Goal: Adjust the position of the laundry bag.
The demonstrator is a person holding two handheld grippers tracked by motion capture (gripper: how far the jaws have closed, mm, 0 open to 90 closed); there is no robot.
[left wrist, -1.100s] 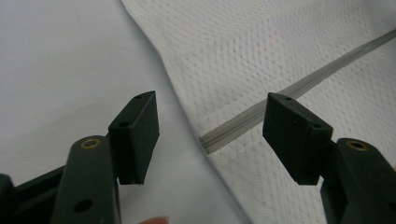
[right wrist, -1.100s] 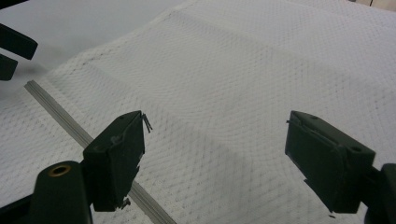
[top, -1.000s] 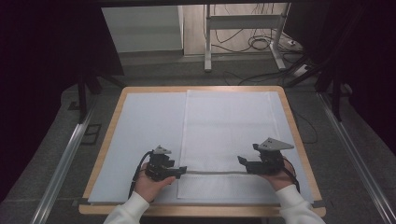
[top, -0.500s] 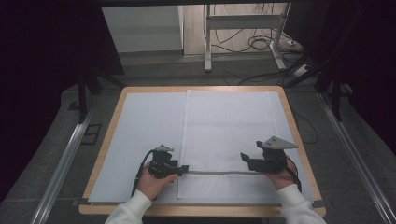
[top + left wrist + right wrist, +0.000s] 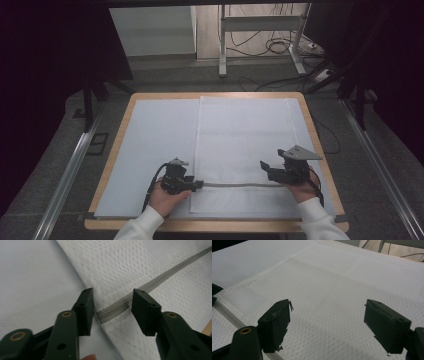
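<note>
A wooden-edged table (image 5: 311, 120) carries a pale sheet (image 5: 150, 145), and on it lies a white textured cloth cover (image 5: 245, 135), running from 12 o'clock down to 6. A grey zipper (image 5: 232, 184) crosses its near end. The left gripper (image 5: 196, 184), at 7 o'clock, sits at the zipper's left end, its jaws just closing. The right gripper (image 5: 265, 167), at 5 o'clock, rests over the cloth's right side.

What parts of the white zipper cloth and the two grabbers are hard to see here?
- Zipper slider: high view too small; left gripper view cuts the zipper at the top edge.
- Left gripper pads: in the high view the hand and body hide whether they touch the cloth.
- Right gripper: its own view leaves out what lies below the bottom edge.
- Cloth's near edge: partly behind the sleeves in the high view.
</note>
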